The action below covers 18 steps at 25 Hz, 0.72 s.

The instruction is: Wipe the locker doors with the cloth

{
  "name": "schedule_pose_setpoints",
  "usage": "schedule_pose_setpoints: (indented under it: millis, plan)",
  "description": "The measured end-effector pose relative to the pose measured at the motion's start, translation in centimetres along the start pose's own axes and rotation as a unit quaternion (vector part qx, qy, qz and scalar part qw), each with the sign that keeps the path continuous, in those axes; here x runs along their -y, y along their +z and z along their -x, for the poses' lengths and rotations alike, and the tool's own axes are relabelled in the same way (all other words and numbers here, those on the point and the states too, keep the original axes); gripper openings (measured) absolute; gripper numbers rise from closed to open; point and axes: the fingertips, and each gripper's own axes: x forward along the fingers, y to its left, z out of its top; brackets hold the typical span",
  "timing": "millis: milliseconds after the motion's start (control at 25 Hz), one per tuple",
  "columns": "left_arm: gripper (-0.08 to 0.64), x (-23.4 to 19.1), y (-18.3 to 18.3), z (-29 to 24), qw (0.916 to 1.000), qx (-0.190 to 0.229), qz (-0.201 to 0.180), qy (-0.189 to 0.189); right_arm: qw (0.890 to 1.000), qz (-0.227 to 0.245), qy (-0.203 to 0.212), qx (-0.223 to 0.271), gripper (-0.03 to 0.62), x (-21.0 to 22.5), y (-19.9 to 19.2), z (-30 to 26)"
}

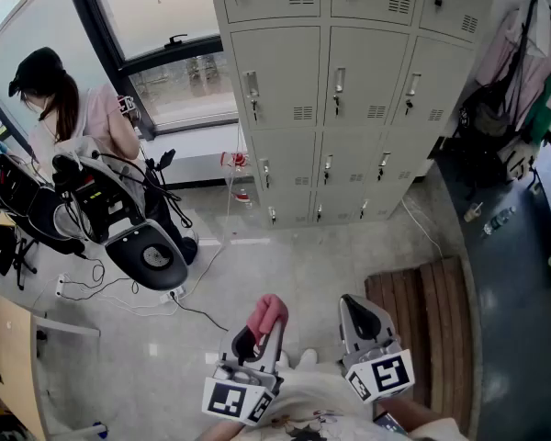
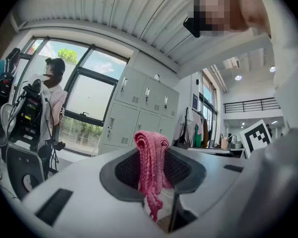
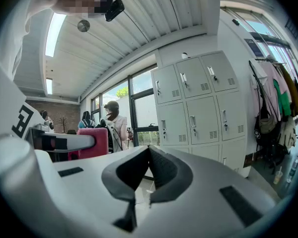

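Observation:
A pale grey bank of lockers [image 1: 349, 90] stands across the floor ahead, its doors shut; it also shows in the left gripper view [image 2: 139, 113] and in the right gripper view [image 3: 198, 108]. My left gripper [image 1: 264, 324] is shut on a pink knitted cloth [image 1: 268, 312], which pokes up between the jaws [image 2: 151, 170]. My right gripper [image 1: 358, 312] is beside it, shut with nothing in it, jaws meeting at the tips [image 3: 148, 152]. Both are held low and well short of the lockers. The pink cloth [image 3: 92, 142] is at the left of the right gripper view.
A person [image 1: 69, 108] stands at the left by the window, behind equipment with cables [image 1: 119, 219] on the floor. A wooden slatted bench [image 1: 432, 324] lies at the right. Bags and clothes [image 1: 519, 99] hang at the right wall, bottles [image 1: 496, 219] on the floor below.

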Motion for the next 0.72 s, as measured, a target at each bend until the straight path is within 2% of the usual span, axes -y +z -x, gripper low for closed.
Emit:
schedule_pose_setpoints:
  millis: [320,560,720]
  plan:
    - [0.11,1.6,0.0,-2.0,0.9999,-0.008,-0.005,-0.014,1.0,-0.026,0.006,0.002,0.002,1.8,0.4,0.6]
    - [0.11,0.5,-0.7,-3.2,0.9998,-0.013,-0.003,0.013,0.999,-0.04,0.014,0.012,0.002,3.1,-0.3,0.2]
    - [0.11,-0.7,-0.9,-4.8,0.9997,-0.018,0.003,0.018,0.999,-0.023,0.031,0.002,0.003,3.5,-0.4,-1.6]
